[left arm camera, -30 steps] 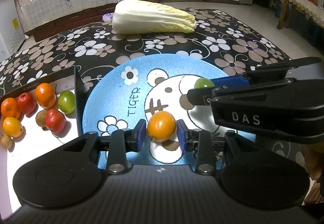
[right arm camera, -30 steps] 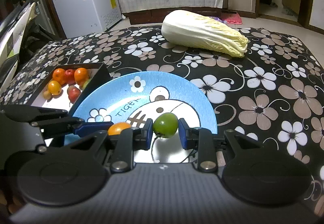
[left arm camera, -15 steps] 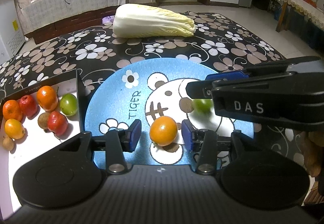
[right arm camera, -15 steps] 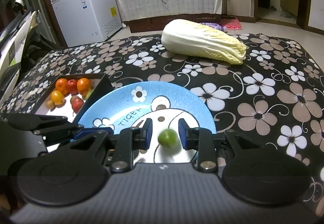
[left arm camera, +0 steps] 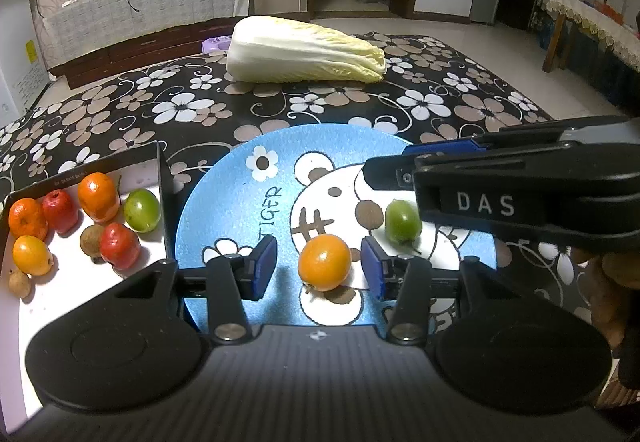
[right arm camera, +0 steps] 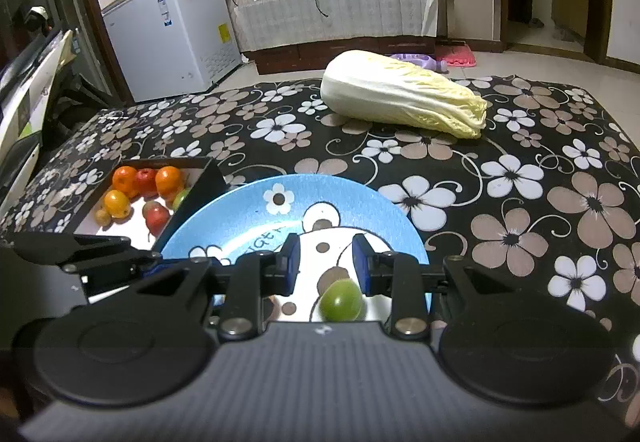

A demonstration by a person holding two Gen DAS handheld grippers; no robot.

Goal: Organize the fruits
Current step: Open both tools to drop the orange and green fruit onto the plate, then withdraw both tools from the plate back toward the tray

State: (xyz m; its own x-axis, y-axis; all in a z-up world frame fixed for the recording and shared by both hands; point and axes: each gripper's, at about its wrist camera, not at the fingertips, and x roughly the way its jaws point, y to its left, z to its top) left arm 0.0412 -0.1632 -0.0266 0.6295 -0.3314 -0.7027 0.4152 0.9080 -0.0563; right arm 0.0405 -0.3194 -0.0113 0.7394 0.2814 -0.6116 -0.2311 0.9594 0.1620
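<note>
The left tongs (left arm camera: 318, 268) stand wide, with the blue pads clear on both sides of the small round orange fruit (left arm camera: 324, 262), which rests on the round blue plate printed with a cartoon bear and the word TIGER (left arm camera: 224, 202). The right tongs (right arm camera: 326, 262) also stand wide and hold nothing; the small round green fruit (right arm camera: 341, 299) lies on the same plate, below and nearer the camera than the pads, untouched. In the left wrist view this green fruit (left arm camera: 402, 221) sits just beside the orange fruit, to its right and slightly farther, partly under the black body of the right tongs (left arm camera: 384, 172). To the left of the plate, touching its edge, stands the shallow black-walled box with a white floor (left arm camera: 162, 178). It holds two orange fruits, two red fruits, one green fruit (left arm camera: 141, 210), one yellow-orange fruit and two small brown fruits, grouped toward the far side. Plate and box rest on the surface covered with a black cloth patterned in white and brown flowers (right arm camera: 520, 202). Farther along the surface, well apart from the plate, a large pale napa cabbage (left arm camera: 304, 52) lies on its side.
</note>
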